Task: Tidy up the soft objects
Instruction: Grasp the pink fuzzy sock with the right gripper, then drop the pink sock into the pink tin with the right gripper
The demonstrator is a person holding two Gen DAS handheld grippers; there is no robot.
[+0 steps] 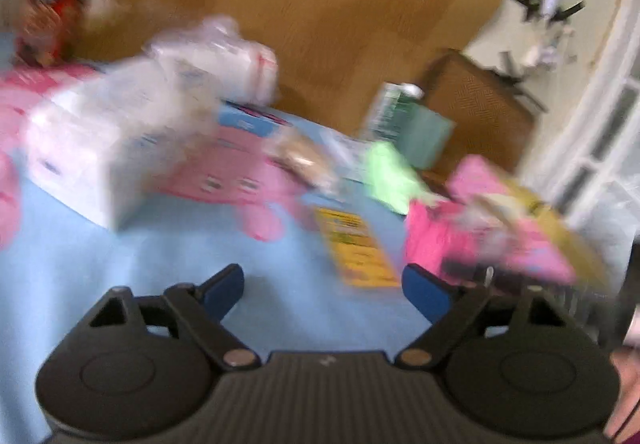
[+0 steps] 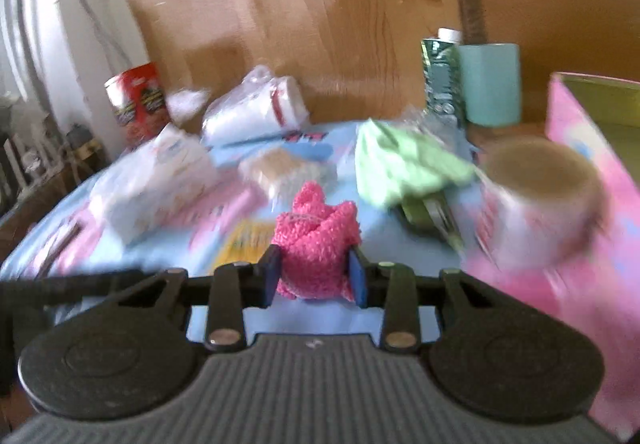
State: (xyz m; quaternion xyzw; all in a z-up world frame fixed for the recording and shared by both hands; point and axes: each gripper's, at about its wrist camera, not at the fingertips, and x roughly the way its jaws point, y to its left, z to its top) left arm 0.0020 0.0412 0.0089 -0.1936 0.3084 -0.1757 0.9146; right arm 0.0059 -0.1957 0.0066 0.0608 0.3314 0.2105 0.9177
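My right gripper (image 2: 314,272) is shut on a bright pink fuzzy cloth (image 2: 316,232), whose bunched top stands up between the blue pads (image 2: 270,276). In the left wrist view the same pink cloth (image 1: 432,236) shows blurred at the right. My left gripper (image 1: 324,288) hangs open over the light blue sheet (image 1: 160,252) with nothing between its fingers. A light green cloth (image 2: 400,163) lies crumpled behind the pink one. A white soft pack (image 2: 160,179) lies to the left on the sheet.
An open pink box (image 2: 592,163) stands at the right, a wrapped roll (image 2: 540,203) before it. At the back are a clear bag of white items (image 2: 256,111), a red can (image 2: 136,103), a green carton (image 2: 440,75) and a teal cup (image 2: 492,83). A yellow leaflet (image 1: 356,252) lies flat.
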